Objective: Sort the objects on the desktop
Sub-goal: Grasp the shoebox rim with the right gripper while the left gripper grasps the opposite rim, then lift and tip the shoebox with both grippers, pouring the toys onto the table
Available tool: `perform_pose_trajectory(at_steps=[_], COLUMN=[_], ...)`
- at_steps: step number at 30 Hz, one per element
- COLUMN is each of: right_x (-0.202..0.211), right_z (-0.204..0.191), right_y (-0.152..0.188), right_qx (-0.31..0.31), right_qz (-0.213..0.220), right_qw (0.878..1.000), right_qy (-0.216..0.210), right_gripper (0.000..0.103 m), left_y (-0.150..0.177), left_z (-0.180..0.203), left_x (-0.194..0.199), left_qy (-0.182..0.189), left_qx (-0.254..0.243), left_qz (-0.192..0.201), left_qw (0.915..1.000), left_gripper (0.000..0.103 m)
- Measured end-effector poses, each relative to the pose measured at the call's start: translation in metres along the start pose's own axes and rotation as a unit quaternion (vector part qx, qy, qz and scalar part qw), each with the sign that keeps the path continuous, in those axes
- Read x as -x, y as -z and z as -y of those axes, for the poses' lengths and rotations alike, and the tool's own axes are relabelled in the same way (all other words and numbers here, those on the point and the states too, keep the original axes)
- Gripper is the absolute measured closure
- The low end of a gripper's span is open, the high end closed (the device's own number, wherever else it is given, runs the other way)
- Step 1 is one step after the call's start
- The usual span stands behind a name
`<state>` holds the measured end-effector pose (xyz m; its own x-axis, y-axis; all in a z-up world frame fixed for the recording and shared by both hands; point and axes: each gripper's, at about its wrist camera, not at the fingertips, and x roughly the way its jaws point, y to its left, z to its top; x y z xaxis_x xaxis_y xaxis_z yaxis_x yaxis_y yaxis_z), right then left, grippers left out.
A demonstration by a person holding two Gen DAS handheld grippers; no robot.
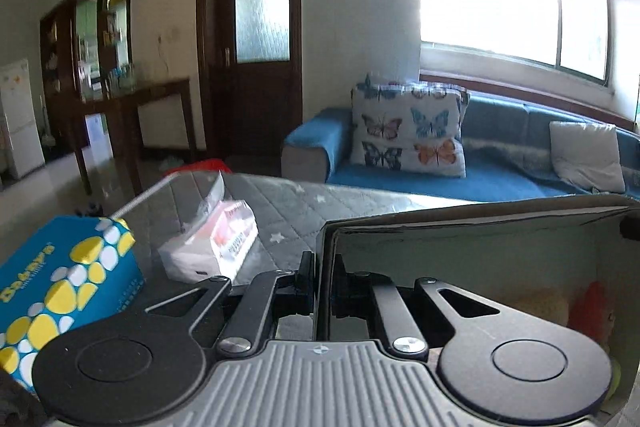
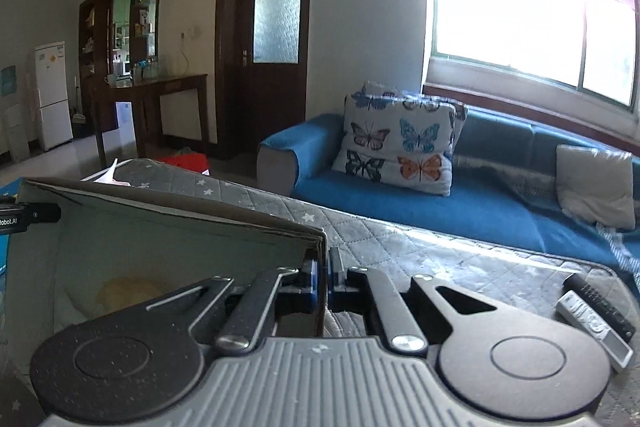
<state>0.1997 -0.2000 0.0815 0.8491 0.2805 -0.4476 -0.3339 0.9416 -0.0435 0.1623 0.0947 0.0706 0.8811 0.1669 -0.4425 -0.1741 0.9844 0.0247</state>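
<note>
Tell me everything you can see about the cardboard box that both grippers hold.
The cardboard box is open at the top, with thin brown walls, a dark worn rim and a pale inside. The left gripper is shut on its left wall, the right gripper on its right wall. It sits over the grey quilted table cover; whether it touches the cover cannot be seen. Inside lie blurred yellowish and red things.

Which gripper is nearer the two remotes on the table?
Right. The right gripper is clamped on the cardboard box's wall, with the remotes just beside it. The left gripper grips the opposite wall, remotes out of its view.
</note>
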Motion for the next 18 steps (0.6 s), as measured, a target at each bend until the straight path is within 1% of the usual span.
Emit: perform_pose_trajectory(at_steps=[3, 10, 18], right_x=[0.016, 0.050, 0.078], right_z=[-0.002, -0.008, -0.016], right_y=[0.005, 0.018, 0.033], right_qx=[0.000, 0.002, 0.009], right_qz=[0.011, 0.033, 0.045], right_qw=[1.000, 0.999, 0.999], right_qy=[0.000, 0.009, 0.019], right_gripper=[0.099, 0.099, 0.099], left_y=[0.008, 0.024, 0.043], left_z=[0.003, 0.004, 0.005], left_x=[0.017, 0.049, 0.075], left_qy=[-0.006, -0.006, -0.005], left_qx=[-0.010, -0.011, -0.015], left_qz=[0.023, 0.055, 0.070], left_qw=[0.9997, 0.9984, 0.9975], left_gripper=[0.095, 0.095, 0.094])
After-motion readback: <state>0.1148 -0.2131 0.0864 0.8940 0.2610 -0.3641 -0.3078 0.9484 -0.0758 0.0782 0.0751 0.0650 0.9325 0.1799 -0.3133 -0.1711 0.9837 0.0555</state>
